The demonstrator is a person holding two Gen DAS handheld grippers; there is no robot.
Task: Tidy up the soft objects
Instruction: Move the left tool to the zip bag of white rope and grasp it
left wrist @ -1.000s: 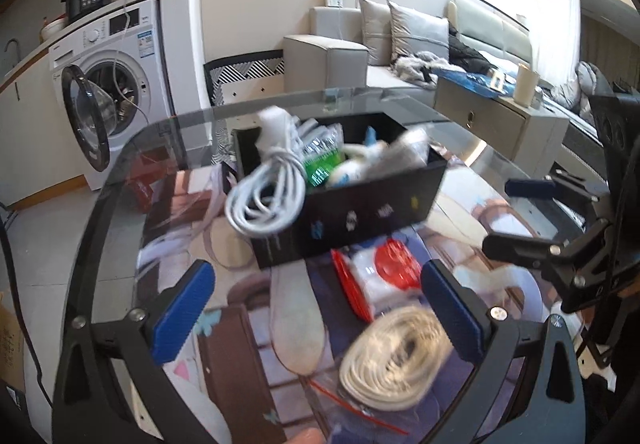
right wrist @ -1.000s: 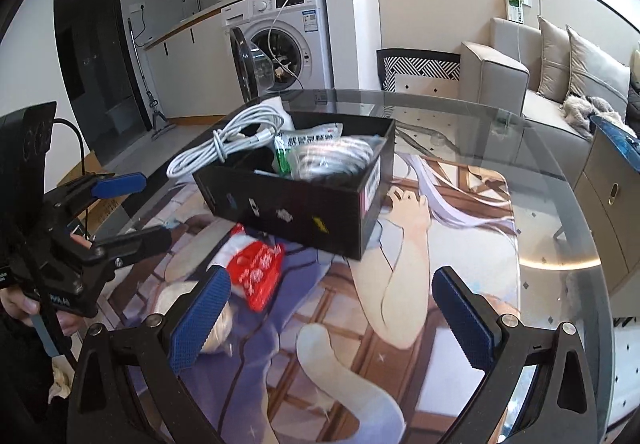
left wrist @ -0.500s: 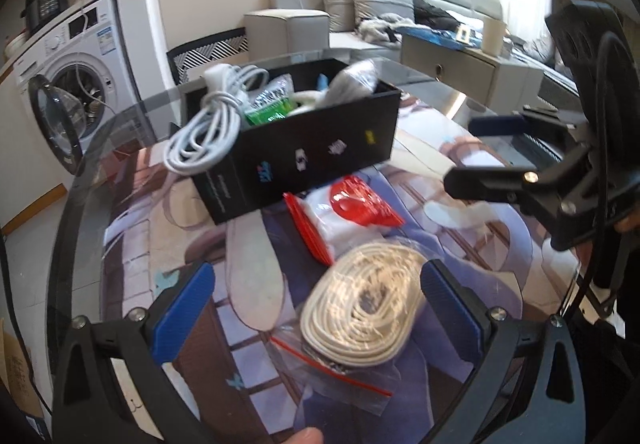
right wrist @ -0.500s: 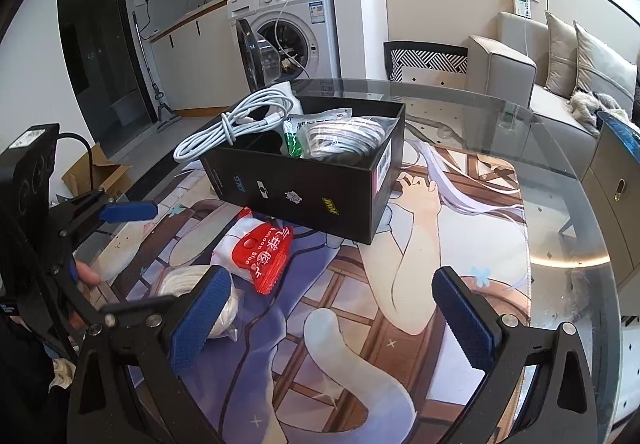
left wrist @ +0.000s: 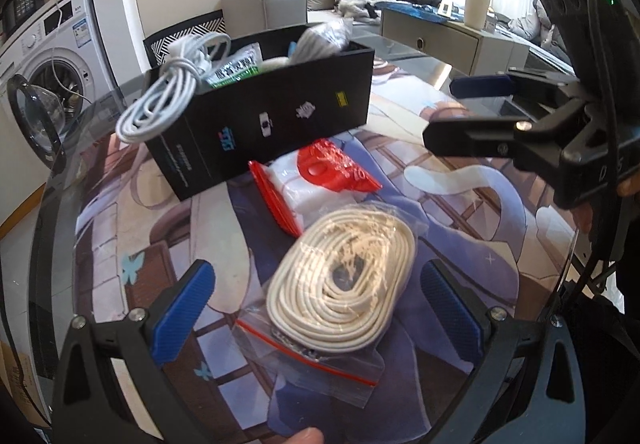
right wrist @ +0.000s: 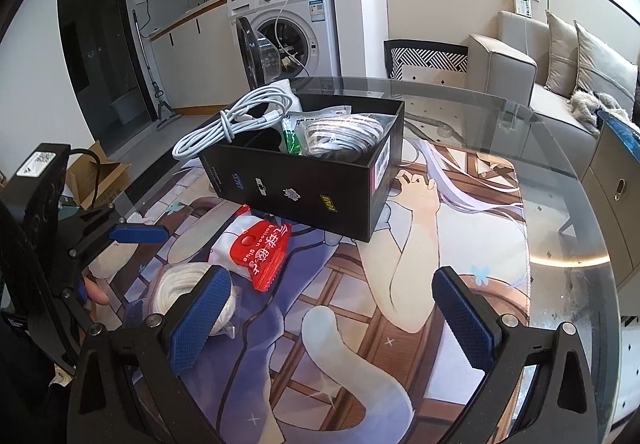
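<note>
A coil of cream cord in a clear zip bag (left wrist: 344, 288) lies on the printed mat, between the open fingers of my left gripper (left wrist: 316, 308); it also shows in the right wrist view (right wrist: 188, 292). A red and white balloon glue packet (left wrist: 320, 180) lies just beyond it, in front of a black box (left wrist: 264, 116). The box holds a white cable (left wrist: 168, 104), a green packet and a bagged grey cable (right wrist: 344, 136). My right gripper (right wrist: 332, 324) is open and empty over the mat, right of the packet (right wrist: 256, 256).
The glass table's rim (right wrist: 600, 244) curves round the right side. A washing machine (right wrist: 288, 28) with its door open stands behind, and a sofa (right wrist: 560, 60) to the right. A cardboard box (right wrist: 96, 176) sits on the floor at left.
My left gripper has moved in closer and lower, so the bagged cream cord now lies between its fingers. The right gripper has shifted only slightly. Both stay open.
</note>
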